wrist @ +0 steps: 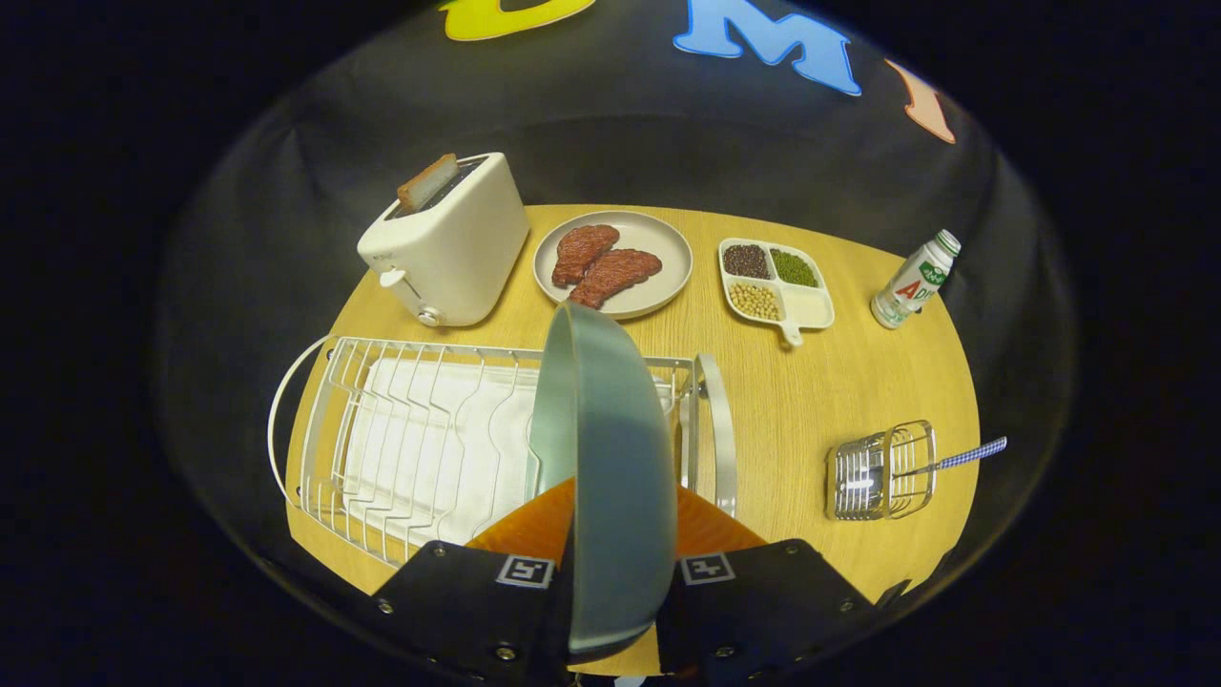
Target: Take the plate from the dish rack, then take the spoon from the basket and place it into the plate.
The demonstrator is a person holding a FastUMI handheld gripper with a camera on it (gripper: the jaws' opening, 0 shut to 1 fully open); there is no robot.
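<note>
A grey-green plate (610, 448) stands on edge between my two fingers, and my gripper (615, 563) is shut on its rim. It hangs above the right end of the white wire dish rack (420, 429), lifted clear of the slots. Off to the right of the rack, a small wire basket (879, 472) stands on the wooden table. The spoon (959, 459), with a blue-and-white checked handle, pokes out of it to the right.
Beyond the rack stand a white toaster (448, 243) with a slice of bread, a plate with two pieces of meat (612, 262), a divided dish of beans (775, 279) and a small bottle (916, 280). The round wooden table (820, 382) has bare room between rack and basket.
</note>
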